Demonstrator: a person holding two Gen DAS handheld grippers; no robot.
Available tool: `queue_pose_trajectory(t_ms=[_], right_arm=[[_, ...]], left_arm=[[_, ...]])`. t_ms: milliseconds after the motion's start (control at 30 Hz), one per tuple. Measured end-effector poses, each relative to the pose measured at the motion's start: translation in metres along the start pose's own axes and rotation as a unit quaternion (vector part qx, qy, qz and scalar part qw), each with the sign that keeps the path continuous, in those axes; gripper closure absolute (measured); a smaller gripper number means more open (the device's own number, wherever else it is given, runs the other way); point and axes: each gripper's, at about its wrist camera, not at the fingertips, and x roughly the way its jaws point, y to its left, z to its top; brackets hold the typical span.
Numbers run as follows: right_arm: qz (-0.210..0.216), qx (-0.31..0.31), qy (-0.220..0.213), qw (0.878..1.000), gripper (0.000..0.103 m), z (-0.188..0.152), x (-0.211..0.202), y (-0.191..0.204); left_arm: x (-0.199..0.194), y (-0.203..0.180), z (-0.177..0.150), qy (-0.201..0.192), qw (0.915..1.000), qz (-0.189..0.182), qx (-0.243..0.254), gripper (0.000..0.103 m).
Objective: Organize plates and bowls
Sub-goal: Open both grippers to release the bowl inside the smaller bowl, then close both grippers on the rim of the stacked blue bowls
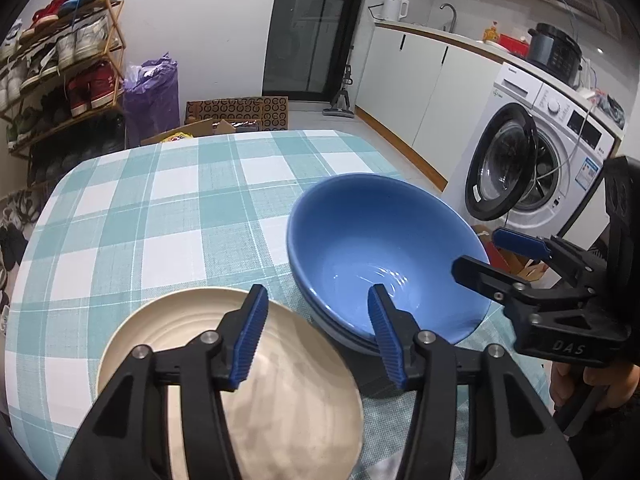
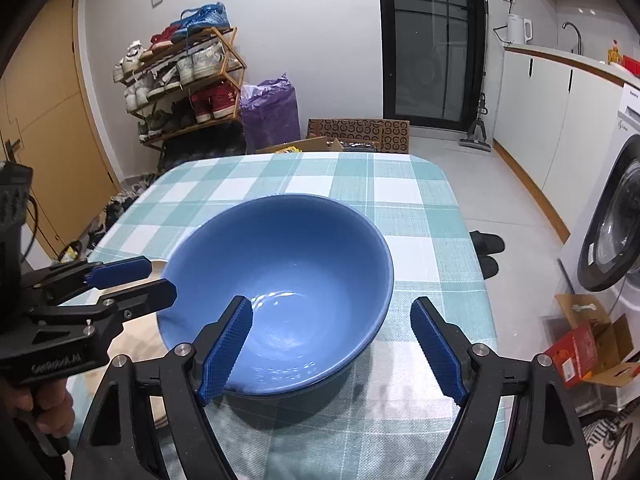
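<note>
A large blue bowl (image 1: 380, 240) (image 2: 288, 264) stands on the teal checked tablecloth (image 1: 160, 208) and seems to nest in a second blue bowl whose rim (image 1: 348, 340) shows beneath it. Left of it lies a cream plate (image 1: 280, 400) (image 2: 134, 340), touching or nearly touching the bowl. My left gripper (image 1: 318, 332) (image 2: 160, 278) is open, one finger over the plate and the other at the bowl's near-left rim. My right gripper (image 2: 332, 344) (image 1: 476, 252) is open wide and straddles the bowl's near-right rim. No pad presses on the bowl.
The table's far half (image 2: 360, 176) holds nothing in view. To the right stand a washing machine (image 1: 532, 168) with its door open and cardboard boxes (image 2: 588, 348) on the floor. A shoe rack (image 2: 188, 80) stands beyond the far edge. Dark slippers (image 2: 486, 252) lie beside the table.
</note>
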Motion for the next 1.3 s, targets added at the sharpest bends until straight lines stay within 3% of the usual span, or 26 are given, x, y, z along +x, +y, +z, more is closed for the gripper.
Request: queue_pose_trajectory(t_ms=[67,267,567,633,733,1300], right_arm=[[0.004,0.008,-0.002,1.0,0.009,0.0,-0.002,-0.003],[0.018,0.027,-0.009,0.999,0.002,-0.002,-0.005,-0.009],[0.037,0.039,-0.017,0.998,0.001,-0.005,-0.004,-0.014],[0.04,0.04,-0.019,0.998,0.001,-0.006,-0.004,-0.015],[0.04,0.041,-0.019,0.998,0.001,-0.006,-0.003,-0.016],[0.056,0.077,-0.005,0.995,0.001,-0.007,0.015,-0.031]], left_arm=[[0.0,0.002,0.001,-0.001,1.0,0.002,0.0,0.047],[0.004,0.008,0.003,0.007,0.9999,-0.011,-0.005,0.046],[0.017,0.012,0.003,0.022,0.9996,-0.015,-0.004,0.042],[0.018,0.012,0.003,0.021,0.9997,-0.014,-0.005,0.019],[0.016,0.01,0.005,0.003,0.9999,-0.016,-0.001,0.01],[0.029,0.008,0.012,0.011,0.9995,-0.028,0.003,0.0]])
